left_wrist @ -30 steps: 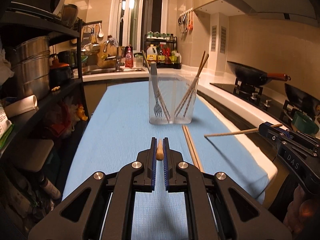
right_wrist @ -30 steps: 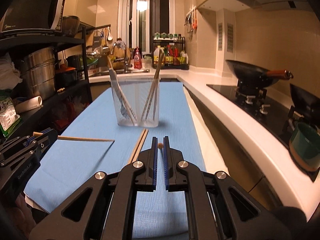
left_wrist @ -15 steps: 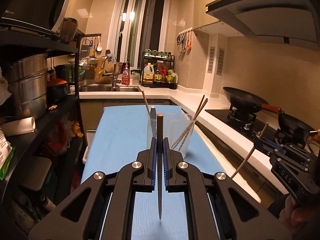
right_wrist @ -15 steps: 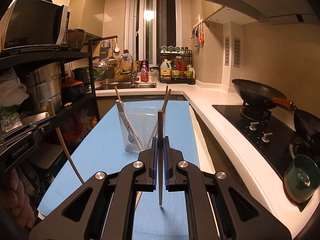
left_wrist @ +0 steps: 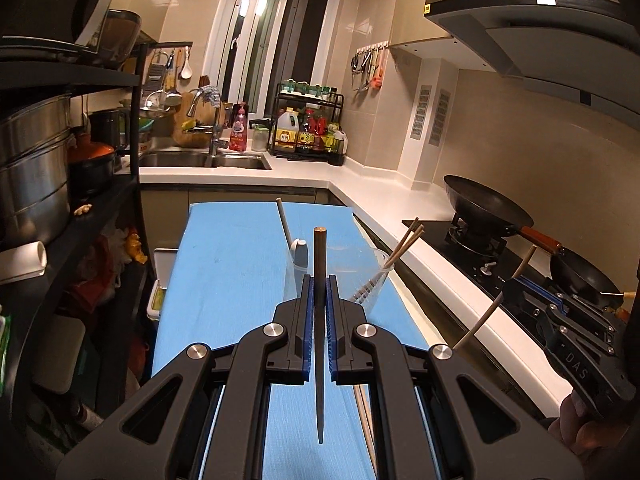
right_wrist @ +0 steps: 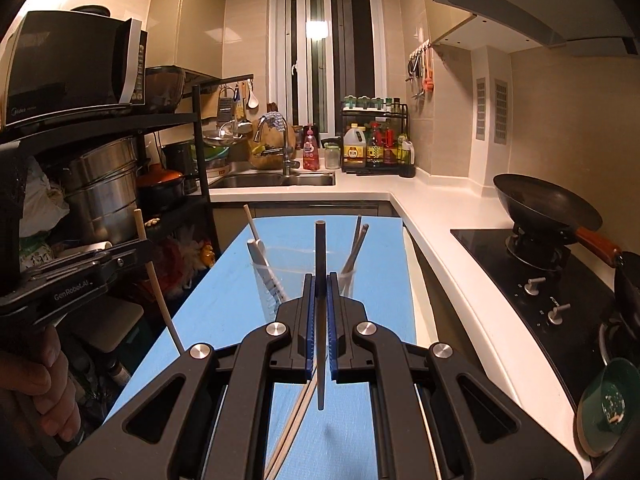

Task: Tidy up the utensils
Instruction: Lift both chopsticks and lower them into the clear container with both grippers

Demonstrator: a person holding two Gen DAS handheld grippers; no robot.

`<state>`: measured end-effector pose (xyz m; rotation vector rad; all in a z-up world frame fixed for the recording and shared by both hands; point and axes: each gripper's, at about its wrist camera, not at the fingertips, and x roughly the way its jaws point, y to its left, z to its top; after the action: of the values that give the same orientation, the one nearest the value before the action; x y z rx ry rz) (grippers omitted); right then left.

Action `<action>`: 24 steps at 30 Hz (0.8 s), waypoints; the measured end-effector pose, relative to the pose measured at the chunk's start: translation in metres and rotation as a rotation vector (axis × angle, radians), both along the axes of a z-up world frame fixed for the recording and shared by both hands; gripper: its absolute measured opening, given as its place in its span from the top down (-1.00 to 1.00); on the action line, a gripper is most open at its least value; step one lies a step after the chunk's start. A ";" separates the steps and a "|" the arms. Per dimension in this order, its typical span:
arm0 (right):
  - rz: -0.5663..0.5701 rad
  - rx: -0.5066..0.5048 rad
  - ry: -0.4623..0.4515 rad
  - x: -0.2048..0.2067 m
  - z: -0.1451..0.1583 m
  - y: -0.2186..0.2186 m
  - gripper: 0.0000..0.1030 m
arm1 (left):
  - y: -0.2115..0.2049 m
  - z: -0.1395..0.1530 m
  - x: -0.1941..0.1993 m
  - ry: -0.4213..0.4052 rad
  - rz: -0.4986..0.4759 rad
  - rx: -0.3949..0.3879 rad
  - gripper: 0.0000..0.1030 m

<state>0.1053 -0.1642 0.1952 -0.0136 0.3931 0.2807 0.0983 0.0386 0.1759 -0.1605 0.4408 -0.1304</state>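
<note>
Left gripper (left_wrist: 319,300) is clamped on one chopstick (left_wrist: 319,320), held upright; right gripper (right_wrist: 320,300) likewise on a second chopstick (right_wrist: 320,320); clear cup (right_wrist: 300,280) is seen just beyond both, mid blue mat (left_wrist: 224,280); two loose chopsticks (right_wrist: 292,428) lie nearer, toward the mat's right edge.

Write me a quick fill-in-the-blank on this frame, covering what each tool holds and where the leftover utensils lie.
1. Each tool is shut on a single ____.
2. The clear cup stands on the ____ mat.
3. The left tool grips its stick so that it stands roughly ____.
4. Two more chopsticks lie on the mat, ____ the cup.

Missing words: chopstick; blue; upright; outside
</note>
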 end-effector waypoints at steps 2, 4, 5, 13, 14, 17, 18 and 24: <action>0.007 0.015 0.000 0.009 0.005 0.000 0.89 | 0.001 0.001 0.010 0.009 -0.006 -0.006 0.88; 0.012 0.023 -0.006 0.018 0.011 0.002 0.89 | 0.000 0.004 0.020 0.011 -0.012 -0.007 0.88; 0.017 0.028 -0.011 0.023 0.016 0.003 0.89 | -0.001 0.006 0.024 0.008 -0.014 -0.003 0.88; 0.028 0.055 -0.118 0.065 0.070 0.016 0.89 | -0.010 0.061 0.068 -0.101 -0.039 -0.005 0.88; 0.026 0.058 -0.136 0.070 0.075 0.017 0.89 | -0.012 0.071 0.074 -0.129 -0.039 -0.004 0.88; 0.011 0.060 -0.184 0.088 0.081 0.019 0.89 | -0.017 0.091 0.092 -0.210 -0.035 0.006 0.88; 0.007 0.066 -0.182 0.095 0.079 0.019 0.89 | -0.020 0.094 0.098 -0.228 -0.030 0.014 0.88; -0.003 0.066 -0.112 0.135 0.048 0.019 0.89 | -0.035 0.073 0.150 -0.165 -0.039 0.079 0.88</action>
<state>0.2402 -0.1453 0.2430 0.0356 0.2727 0.2889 0.2486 0.0040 0.2488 -0.0629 0.2840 -0.1628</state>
